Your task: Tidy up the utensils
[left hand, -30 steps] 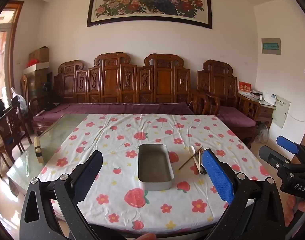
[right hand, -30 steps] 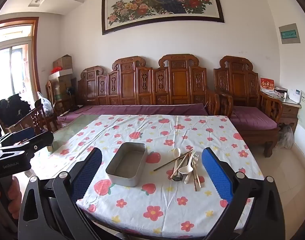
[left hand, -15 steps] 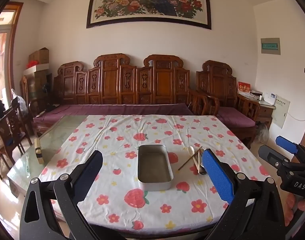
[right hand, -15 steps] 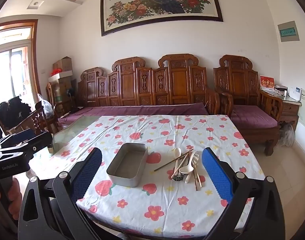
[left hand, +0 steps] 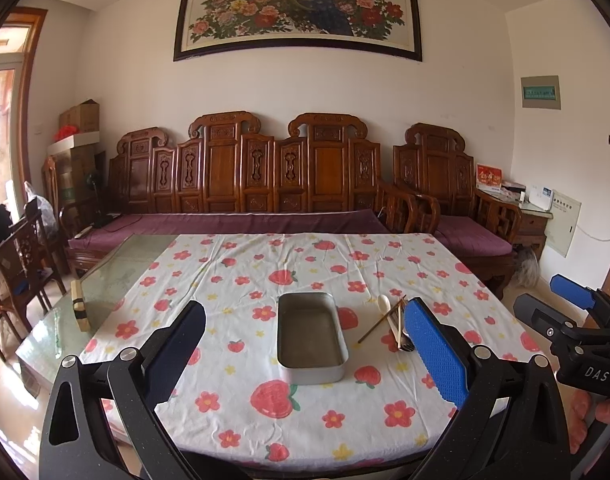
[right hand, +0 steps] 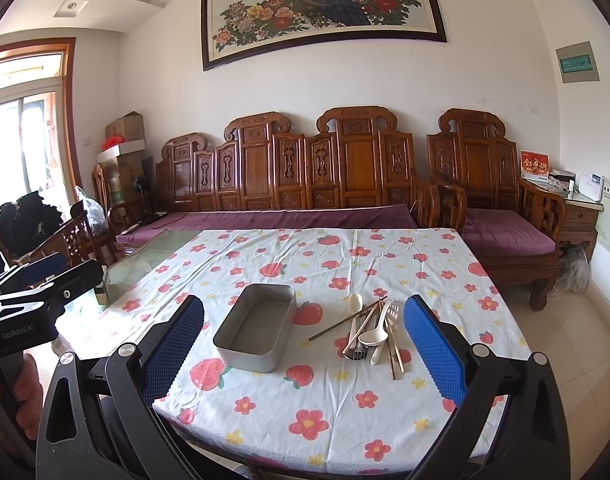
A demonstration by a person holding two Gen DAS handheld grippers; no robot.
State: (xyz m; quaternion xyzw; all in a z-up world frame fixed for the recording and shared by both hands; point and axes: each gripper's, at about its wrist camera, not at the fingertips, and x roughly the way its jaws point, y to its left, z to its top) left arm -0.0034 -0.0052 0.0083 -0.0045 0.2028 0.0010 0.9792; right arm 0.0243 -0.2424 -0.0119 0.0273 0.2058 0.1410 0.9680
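Left wrist view: both grippers hover level before the near table edge, barely shifted from a second ago.

The left gripper (left hand: 305, 354) is spread wide, holding nothing, its fingers framing the metal tray (left hand: 311, 336) on the flowered tablecloth (left hand: 241, 264). The right gripper (right hand: 303, 350) is equally wide and empty, above the utensils (right hand: 371, 330) heaped just right of the tray: white spoons, fork, chopsticks. Nothing lies inside the tray.
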